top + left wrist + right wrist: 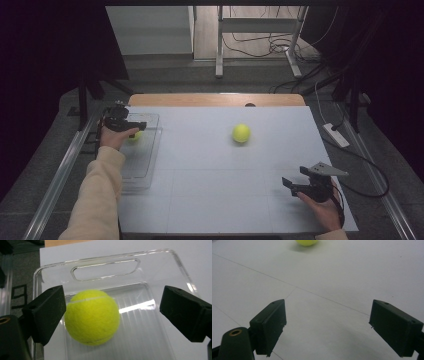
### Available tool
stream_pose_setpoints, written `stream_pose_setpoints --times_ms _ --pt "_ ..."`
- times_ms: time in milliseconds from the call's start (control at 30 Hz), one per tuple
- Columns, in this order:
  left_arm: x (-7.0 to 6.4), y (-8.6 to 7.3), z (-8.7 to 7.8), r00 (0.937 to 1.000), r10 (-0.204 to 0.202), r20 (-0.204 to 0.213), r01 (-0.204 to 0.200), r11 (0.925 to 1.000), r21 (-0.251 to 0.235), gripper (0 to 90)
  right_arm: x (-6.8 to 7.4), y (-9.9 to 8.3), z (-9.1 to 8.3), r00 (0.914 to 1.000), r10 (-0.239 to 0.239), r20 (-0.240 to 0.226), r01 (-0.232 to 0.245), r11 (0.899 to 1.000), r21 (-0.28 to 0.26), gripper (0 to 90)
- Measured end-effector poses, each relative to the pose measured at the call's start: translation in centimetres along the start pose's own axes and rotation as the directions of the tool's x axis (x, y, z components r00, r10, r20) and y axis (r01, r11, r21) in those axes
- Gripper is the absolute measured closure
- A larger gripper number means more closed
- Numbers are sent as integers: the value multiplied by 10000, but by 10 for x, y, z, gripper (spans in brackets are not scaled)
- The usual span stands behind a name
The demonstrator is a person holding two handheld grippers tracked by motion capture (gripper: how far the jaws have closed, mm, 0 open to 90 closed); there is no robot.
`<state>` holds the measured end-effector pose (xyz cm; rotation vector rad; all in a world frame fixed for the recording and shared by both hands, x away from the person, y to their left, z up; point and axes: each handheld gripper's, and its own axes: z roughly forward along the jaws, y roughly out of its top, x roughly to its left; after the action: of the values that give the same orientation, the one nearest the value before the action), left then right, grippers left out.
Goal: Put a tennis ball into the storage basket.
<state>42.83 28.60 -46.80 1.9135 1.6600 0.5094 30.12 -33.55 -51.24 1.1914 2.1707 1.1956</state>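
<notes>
A yellow tennis ball (91, 316) lies in a clear plastic tray (160, 270) near its handle end. My left gripper (112, 315) stands open around it; the left jaw touches or nearly touches the ball, the right jaw is well apart. In the high view this gripper (131, 125) hovers over the tray (142, 160) at the table's left, with the ball (135, 135) partly hidden by the hand. A second tennis ball (241, 133) rests on the white table's middle, its lower edge (306, 242) showing in the right gripper view. My right gripper (295, 181) is open and holds nothing, near the front right.
The white table top (210, 190) has a wooden strip along its far edge (215, 100). Metal rails run along both sides. Cables and a power strip (336, 135) lie on the floor to the right, and a desk frame (257, 30) stands beyond.
</notes>
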Motion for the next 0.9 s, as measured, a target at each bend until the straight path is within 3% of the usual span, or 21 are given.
stream_pose_setpoints --times_ms 400,700,900 --pt "-9 -6 -17 9973 331 651 -293 9978 -590 90 0 0 0 10000 3 4 -3 10000 -30 140" --pt "-23 -8 -27 9887 732 1309 -599 9929 -1032 98 -1 0 1 10000 65 -32 -66 10000 -45 140" --pt "-32 -10 -35 9844 975 1463 -794 9890 -1252 100 -3 0 1 9999 114 -74 -114 9999 -49 140"
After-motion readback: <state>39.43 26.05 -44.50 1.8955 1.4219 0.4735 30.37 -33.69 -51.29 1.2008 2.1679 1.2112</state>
